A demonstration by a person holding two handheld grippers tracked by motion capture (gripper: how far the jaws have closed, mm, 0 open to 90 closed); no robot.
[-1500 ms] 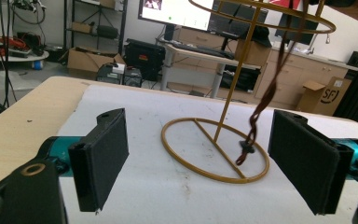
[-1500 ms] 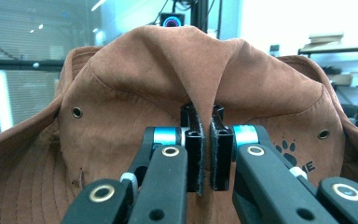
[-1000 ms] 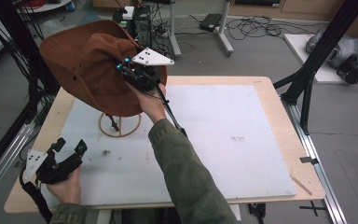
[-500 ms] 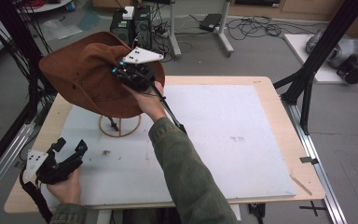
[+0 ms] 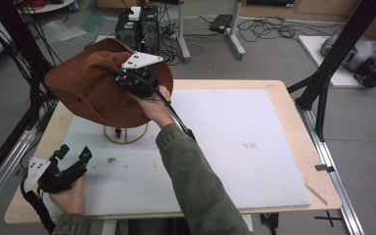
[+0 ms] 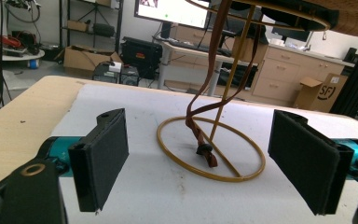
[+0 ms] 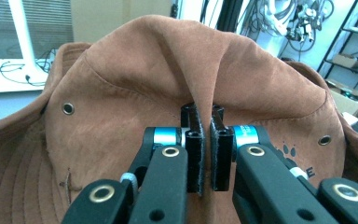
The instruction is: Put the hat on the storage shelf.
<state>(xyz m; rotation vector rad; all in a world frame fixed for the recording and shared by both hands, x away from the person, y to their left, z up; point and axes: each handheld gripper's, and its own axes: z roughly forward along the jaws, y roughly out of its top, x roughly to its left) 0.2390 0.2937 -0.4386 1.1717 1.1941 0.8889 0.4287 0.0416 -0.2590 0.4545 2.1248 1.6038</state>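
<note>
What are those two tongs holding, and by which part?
The right tongs pinch a fold in the crown of the brown suede brimmed hat. The left tongs stand open and hold nothing.

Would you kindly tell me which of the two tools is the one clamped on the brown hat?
The right tool, raised above the wire stand, pinches a fold of the brown hat. The left tool rests low near the table's front edge, jaws open and empty.

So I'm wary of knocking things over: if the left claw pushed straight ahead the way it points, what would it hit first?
Probably the stand's base ring, with the hat's strap hanging just above it. The left claw is open and aimed between them, though depth is hard to judge.
</note>
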